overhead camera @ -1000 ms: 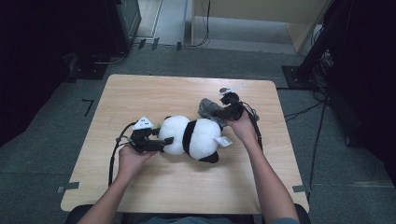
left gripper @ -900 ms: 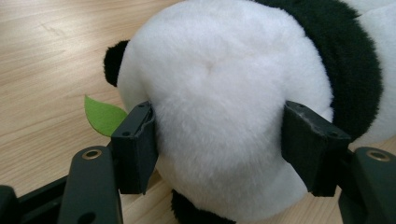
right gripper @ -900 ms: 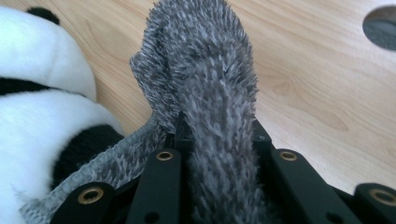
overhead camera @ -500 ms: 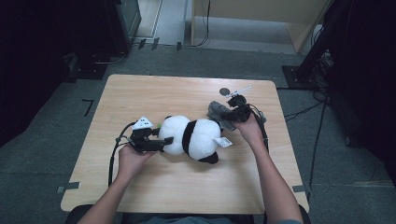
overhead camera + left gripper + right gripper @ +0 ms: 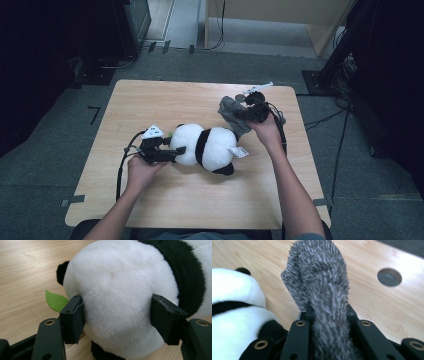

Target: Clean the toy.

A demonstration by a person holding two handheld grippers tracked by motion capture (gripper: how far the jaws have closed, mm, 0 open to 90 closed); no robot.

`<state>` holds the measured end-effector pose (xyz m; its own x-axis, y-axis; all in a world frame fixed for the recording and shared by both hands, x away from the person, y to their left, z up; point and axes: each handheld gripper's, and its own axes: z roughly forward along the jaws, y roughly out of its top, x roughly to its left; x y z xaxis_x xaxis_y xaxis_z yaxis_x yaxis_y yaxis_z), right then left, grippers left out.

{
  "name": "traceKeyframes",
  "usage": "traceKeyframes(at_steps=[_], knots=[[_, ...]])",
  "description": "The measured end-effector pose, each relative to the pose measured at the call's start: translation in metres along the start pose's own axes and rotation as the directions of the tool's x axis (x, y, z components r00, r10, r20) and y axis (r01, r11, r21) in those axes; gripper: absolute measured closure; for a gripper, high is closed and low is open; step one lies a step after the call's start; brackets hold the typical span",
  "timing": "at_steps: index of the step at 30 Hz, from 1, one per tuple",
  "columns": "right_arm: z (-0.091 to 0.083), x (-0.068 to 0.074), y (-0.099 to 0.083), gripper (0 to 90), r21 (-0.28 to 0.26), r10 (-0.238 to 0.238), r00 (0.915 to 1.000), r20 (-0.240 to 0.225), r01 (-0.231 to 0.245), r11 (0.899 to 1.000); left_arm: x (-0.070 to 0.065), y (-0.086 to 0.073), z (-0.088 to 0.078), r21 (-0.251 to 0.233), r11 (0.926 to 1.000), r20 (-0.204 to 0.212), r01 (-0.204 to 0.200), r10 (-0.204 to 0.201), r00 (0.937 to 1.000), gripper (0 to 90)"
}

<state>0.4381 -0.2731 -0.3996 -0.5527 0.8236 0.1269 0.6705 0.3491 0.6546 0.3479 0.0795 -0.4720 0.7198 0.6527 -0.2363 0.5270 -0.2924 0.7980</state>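
A black-and-white plush panda [image 5: 207,146] lies on its side in the middle of the wooden table [image 5: 165,102]. My left gripper [image 5: 177,151] is shut on the panda's white head [image 5: 117,302], one black jaw pressed into the fur on each side. A green felt leaf [image 5: 56,300] pokes out beside the head. My right gripper [image 5: 239,114] is shut on a grey fuzzy cloth [image 5: 231,112], lifted off the table just beyond the panda's rear. In the right gripper view the grey cloth [image 5: 324,287] runs up between the two jaws and flops forward.
A round cable hole [image 5: 389,277] is cut in the table near the far right corner. Black cables [image 5: 122,160] trail from both grippers. Dark equipment and stands surround the table on the floor.
My right gripper has risen with the grey cloth, which now hangs clear of the table. The left gripper and the panda have stayed put.
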Motion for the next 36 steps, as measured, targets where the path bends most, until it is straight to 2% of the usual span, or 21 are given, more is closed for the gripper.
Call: traceKeyframes(at_steps=[7, 12, 19, 20, 24, 30, 36], knots=[[-0.008, 0.018, 0.024, 74.7, -0.034, -0.039, 0.9991, -0.014, 0.039, 0.999, -0.001, 0.000, 0.001, 0.000, 1.0000, -0.007, 0.000, 0.000, 1.0000, 32.5], [-0.008, 0.034, 0.041, 74.7, -0.033, -0.074, 0.9969, -0.027, 0.073, 0.997, -0.003, 0.001, 0.002, 0.000, 1.0000, -0.014, 0.007, -0.007, 0.9999, 32.6], [0.003, 0.067, 0.064, 74.7, -0.026, -0.140, 0.9883, -0.061, 0.138, 0.990, -0.004, 0.002, 0.003, 0.000, 1.0000, -0.019, 0.008, -0.008, 0.9998, 32.6], [0.004, 0.071, 0.066, 74.7, -0.021, -0.137, 0.9883, -0.067, 0.136, 0.990, -0.004, 0.002, 0.003, 0.002, 1.0000, -0.019, 0.007, -0.007, 0.9998, 32.5], [0.011, 0.092, 0.075, 74.7, -0.024, -0.174, 0.9798, -0.099, 0.172, 0.985, -0.004, 0.002, 0.003, 0.000, 1.0000, -0.018, 0.009, -0.009, 0.9998, 32.6], [0.030, 0.119, 0.078, 74.7, -0.006, -0.196, 0.9690, -0.151, 0.197, 0.980, -0.004, 0.004, 0.002, 0.009, 0.9999, -0.018, 0.005, -0.005, 0.9998, 32.5], [0.056, 0.121, 0.062, 74.8, 0.053, -0.189, 0.9670, -0.171, 0.200, 0.978, -0.004, 0.003, 0.002, 0.010, 0.9999, -0.018, 0.008, -0.008, 0.9998, 32.6]])
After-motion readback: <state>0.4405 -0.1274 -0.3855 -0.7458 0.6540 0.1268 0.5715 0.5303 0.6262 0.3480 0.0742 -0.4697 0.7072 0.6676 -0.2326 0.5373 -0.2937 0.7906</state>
